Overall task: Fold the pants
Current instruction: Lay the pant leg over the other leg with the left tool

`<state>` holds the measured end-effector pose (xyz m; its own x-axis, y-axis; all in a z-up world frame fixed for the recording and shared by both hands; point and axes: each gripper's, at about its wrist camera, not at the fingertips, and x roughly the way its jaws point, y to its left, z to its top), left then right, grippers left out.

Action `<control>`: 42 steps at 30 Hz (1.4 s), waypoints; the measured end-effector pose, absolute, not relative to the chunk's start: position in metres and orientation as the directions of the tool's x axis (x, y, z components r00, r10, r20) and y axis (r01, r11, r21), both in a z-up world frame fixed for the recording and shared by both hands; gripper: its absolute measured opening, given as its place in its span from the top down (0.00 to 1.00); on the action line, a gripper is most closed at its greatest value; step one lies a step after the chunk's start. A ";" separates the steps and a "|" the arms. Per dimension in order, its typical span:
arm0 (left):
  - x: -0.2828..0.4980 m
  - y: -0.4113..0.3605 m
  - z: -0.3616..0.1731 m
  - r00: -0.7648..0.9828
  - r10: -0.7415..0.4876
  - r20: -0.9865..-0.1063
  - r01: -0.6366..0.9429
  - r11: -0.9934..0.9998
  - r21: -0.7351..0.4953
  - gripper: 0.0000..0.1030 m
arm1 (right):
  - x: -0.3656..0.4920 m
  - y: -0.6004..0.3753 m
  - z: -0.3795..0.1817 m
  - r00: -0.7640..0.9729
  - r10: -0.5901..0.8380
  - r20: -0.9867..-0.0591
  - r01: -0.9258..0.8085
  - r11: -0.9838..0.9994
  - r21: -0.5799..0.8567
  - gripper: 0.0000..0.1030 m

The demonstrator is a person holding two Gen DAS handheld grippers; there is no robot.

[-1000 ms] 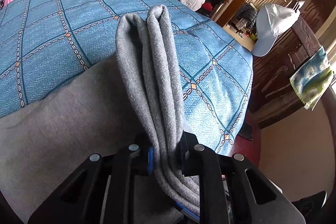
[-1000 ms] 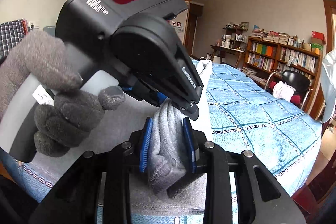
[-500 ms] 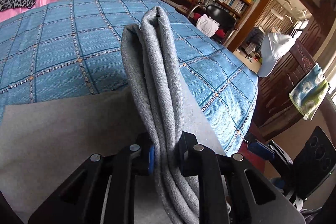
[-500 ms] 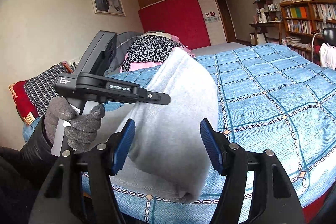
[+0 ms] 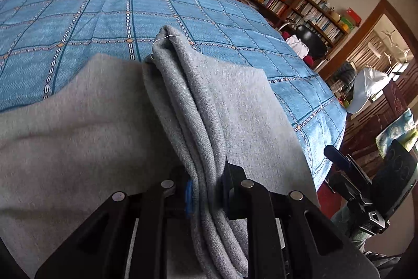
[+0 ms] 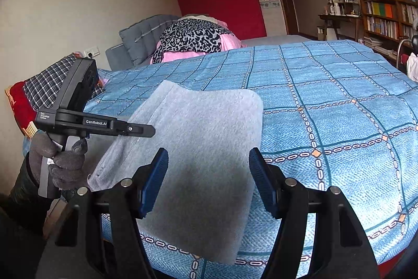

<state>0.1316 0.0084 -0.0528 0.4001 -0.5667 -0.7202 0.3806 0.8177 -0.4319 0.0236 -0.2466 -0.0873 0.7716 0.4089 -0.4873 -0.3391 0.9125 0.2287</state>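
Now we are looking at the gray pants (image 6: pixel 198 148) lying folded on the bed (image 6: pixel 339 101), which is wearing a blue checked cover. In the right wrist view the pants are sitting in the middle of the frame and hanging a little over the near edge of the bed.

Our left gripper (image 5: pixel 206 190) is pinching a thick bunch of the pants (image 5: pixel 188 106) between its two fingers. The bunch is running up from the bottom middle of the left wrist view to the middle of the frame, and the rest of the gray cloth is spreading flat on both sides of it. In the right wrist view we are seeing this same gripper at the left of the frame, with a hand in a gray glove (image 6: pixel 60 161) holding its handle, and its tip is touching the left edge of the pants.

Our right gripper (image 6: pixel 207 182) is spread wide at the bottom of its view. Its blue pads (image 6: pixel 154 182) are sitting apart on each side of the pants, and we are not seeing them touching the cloth.

At the upper middle of the right wrist view a spotted blanket (image 6: pixel 193 38) is lying on a pink bundle at the far end of the bed. A bookshelf (image 6: pixel 386 17) is standing at the upper right. A white cap (image 5: pixel 365 88) is hanging at the right of the left wrist view.
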 end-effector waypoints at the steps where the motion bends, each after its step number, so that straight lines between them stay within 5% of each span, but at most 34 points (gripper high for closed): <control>1: 0.130 0.011 -0.055 0.398 -0.570 -0.719 0.377 0.816 -0.438 0.84 | 0.026 -0.242 -0.089 0.765 0.414 -0.493 -0.345 0.910 0.230 0.36; 10: 0.119 0.014 -0.069 0.447 -0.522 -0.726 0.388 0.845 -0.368 0.77 | 0.058 -0.209 -0.117 0.704 0.424 -0.569 -0.374 0.903 0.210 0.36; 19: 0.105 0.029 -0.058 0.549 -0.428 -0.718 0.359 0.897 -0.260 0.53 | 0.062 -0.203 -0.122 0.699 0.411 -0.584 -0.371 0.908 0.196 0.36; 30: 0.057 0.011 -0.023 0.562 -0.554 -0.614 0.508 0.817 -0.271 0.52 | 0.092 -0.203 -0.093 0.713 0.403 -0.574 -0.349 0.914 0.207 0.36; 42: 0.051 -0.001 -0.072 0.474 -0.554 -0.684 0.537 0.798 -0.274 0.60 | 0.141 -0.208 -0.088 0.637 0.351 -0.686 -0.280 0.935 0.219 0.36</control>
